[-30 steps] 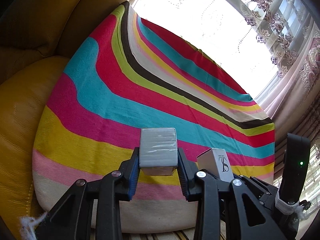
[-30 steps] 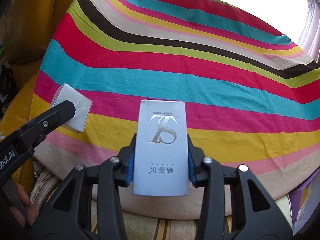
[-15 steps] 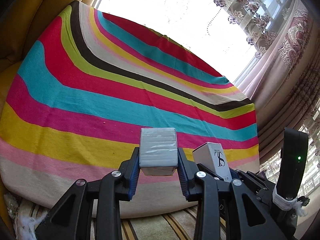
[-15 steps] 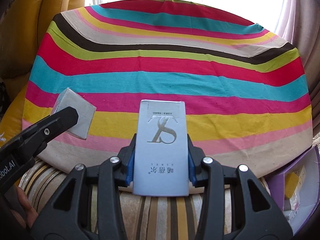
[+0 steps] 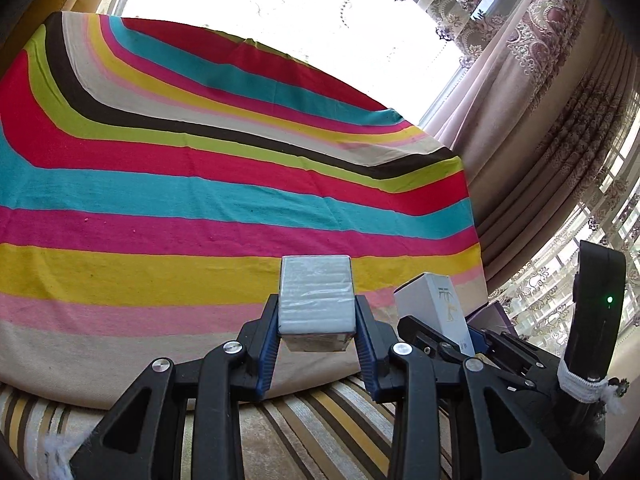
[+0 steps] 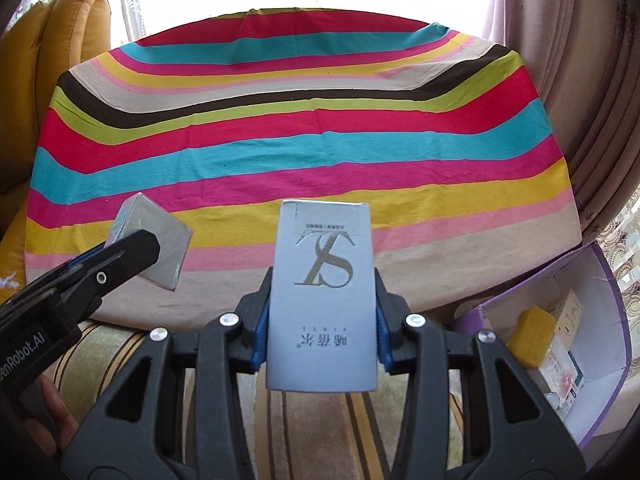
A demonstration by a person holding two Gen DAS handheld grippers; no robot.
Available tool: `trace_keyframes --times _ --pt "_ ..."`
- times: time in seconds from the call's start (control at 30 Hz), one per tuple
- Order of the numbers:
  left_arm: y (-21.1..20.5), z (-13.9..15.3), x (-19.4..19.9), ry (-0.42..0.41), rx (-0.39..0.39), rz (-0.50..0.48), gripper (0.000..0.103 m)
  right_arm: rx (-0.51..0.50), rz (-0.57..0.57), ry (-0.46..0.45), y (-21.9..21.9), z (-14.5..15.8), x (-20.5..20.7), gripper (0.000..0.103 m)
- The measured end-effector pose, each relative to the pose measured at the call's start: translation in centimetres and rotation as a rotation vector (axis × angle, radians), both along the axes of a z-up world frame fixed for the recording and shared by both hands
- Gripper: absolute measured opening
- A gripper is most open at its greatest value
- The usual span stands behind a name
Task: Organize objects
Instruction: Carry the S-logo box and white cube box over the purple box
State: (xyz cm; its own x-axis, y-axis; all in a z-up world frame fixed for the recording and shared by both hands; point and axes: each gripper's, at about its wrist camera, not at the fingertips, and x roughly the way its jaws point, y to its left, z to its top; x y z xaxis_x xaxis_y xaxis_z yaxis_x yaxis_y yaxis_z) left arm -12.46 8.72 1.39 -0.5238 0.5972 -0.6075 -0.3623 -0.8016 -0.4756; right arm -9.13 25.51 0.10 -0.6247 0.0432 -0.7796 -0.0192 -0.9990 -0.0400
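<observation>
The purple bin (image 6: 600,280) lies low to the right, nearer the right hand-held gripper (image 6: 322,312), which pinches the tall white box (image 6: 322,296) lengthwise, while the left hand-held gripper (image 5: 316,328) pinches the wrapped block (image 5: 316,296).

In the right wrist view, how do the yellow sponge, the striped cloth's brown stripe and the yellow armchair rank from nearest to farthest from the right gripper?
1. Yellow sponge, in the purple box, lower right of the right gripper.
2. Brown stripe, far across the striped cloth.
3. Yellow armchair, behind the cloth, upper left.
</observation>
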Motion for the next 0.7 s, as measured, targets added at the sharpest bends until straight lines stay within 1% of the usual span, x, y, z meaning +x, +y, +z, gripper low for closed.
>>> trace_keyframes --times 0.17,0.37,0.7 --pt "3.7 0.1 0.8 -0.005 -0.002 -0.083 0.036 0.01 -0.073 0.005 3.9 0.5 1.7 0.045" --pt "7.7 0.2 1.7 -0.021 0.024 -0.181 0.036 0.029 -0.153 0.007 8.5 0.9 3.7 0.045" --pt "14.9 0.2 3.3 -0.041 0.009 -0.346 0.036 0.077 -0.266 -0.001 15.2 0.9 6.8 0.046"
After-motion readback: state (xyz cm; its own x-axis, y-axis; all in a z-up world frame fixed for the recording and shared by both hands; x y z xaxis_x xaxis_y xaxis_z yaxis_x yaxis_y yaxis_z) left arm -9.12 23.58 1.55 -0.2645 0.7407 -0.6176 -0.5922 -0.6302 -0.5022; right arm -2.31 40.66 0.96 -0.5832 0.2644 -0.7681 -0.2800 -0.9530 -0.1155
